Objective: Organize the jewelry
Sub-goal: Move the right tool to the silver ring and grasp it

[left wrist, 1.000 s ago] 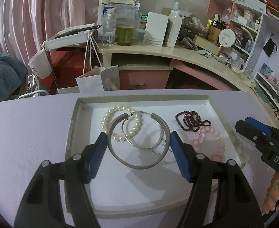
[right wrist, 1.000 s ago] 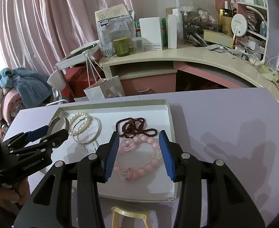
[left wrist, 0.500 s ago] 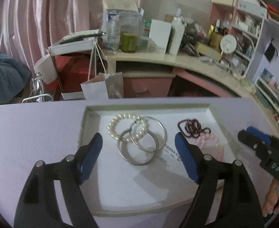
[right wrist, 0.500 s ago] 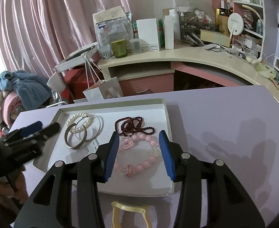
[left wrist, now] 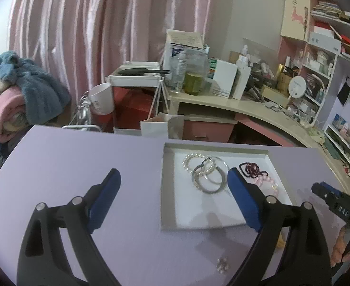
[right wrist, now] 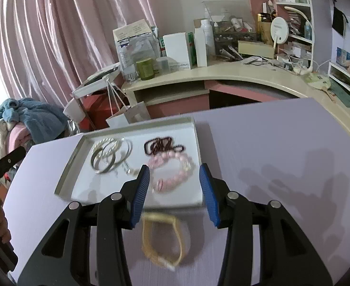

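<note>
A shallow white tray point(left wrist: 167, 190) point(right wrist: 79, 186) lies on the lilac table. It holds a pearl bracelet point(left wrist: 189, 160), silver bangles point(left wrist: 208, 178) point(right wrist: 103, 159), a dark red bead string point(left wrist: 252, 169) point(right wrist: 160, 145) and a pink bead bracelet point(left wrist: 269, 182) point(right wrist: 172, 169). A yellow bracelet point(right wrist: 162, 240) lies on the table in front of the tray, just below my open, empty right gripper point(right wrist: 173, 190). My left gripper point(left wrist: 173, 197) is open and empty, above the tray's left edge. A small silver piece point(left wrist: 222, 265) lies on the table near it.
A curved desk point(right wrist: 222, 76) crowded with boxes and bottles stands behind the table, with shelves point(left wrist: 322, 59) at the right. A pile of blankets point(left wrist: 20, 95) lies at the far left. Pink curtains hang behind.
My left gripper has drawn back and to the left, away from the bangles, which stay in the tray. My right gripper has pulled back a little, so the yellow bracelet shows more.
</note>
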Demonstrator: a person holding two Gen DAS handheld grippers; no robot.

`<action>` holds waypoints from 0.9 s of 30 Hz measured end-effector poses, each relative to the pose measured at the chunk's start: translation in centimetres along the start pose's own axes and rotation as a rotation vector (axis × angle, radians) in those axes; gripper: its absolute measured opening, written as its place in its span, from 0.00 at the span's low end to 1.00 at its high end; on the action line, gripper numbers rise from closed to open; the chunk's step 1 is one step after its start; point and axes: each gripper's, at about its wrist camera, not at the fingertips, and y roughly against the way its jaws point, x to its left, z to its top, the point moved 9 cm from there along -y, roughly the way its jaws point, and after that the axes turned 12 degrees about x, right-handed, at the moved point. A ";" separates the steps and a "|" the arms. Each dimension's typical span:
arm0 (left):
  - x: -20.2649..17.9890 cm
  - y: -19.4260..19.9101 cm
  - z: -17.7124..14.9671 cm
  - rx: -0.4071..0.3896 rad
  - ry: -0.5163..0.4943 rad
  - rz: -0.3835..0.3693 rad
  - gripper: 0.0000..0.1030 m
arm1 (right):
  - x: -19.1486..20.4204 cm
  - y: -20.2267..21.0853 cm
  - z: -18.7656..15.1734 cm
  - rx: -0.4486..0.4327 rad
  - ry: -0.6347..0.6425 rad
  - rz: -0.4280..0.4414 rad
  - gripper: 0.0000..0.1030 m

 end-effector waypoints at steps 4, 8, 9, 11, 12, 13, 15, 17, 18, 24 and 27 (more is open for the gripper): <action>0.6 1.8 -1.9 -0.002 0.028 0.000 0.88 | 0.0 0.9 -2.3 0.010 0.001 0.002 0.44; 0.7 3.4 -4.0 -0.004 0.031 0.010 0.88 | 0.2 1.6 -4.8 0.032 -0.004 0.013 0.44; 0.7 3.8 -4.5 -0.003 0.032 0.013 0.88 | 0.4 1.7 -5.3 0.037 -0.001 0.016 0.44; 0.8 4.3 -5.3 -0.001 0.036 0.017 0.88 | 1.0 1.8 -6.3 0.051 0.011 0.030 0.44; 0.9 4.7 -5.9 0.000 0.041 0.018 0.88 | 1.5 1.9 -6.9 0.060 0.021 0.041 0.44; 1.0 4.9 -6.3 0.001 0.045 0.020 0.88 | 1.9 1.9 -7.3 0.064 0.029 0.046 0.44; 1.3 5.6 -7.2 0.002 0.058 0.024 0.88 | 3.3 1.8 -8.5 0.082 0.057 0.072 0.44; 1.7 6.2 -8.0 0.002 0.070 0.025 0.88 | 4.6 1.6 -9.7 0.102 0.086 0.092 0.44; 1.9 6.7 -8.3 0.000 0.075 0.026 0.88 | 5.3 1.3 -10.3 0.113 0.102 0.100 0.44; 3.7 8.4 -9.9 -0.009 0.088 0.034 0.88 | 8.8 -0.7 -13.7 0.185 0.168 0.120 0.44; 4.6 8.9 -10.3 -0.011 0.091 0.039 0.88 | 9.8 -1.7 -14.4 0.208 0.183 0.111 0.44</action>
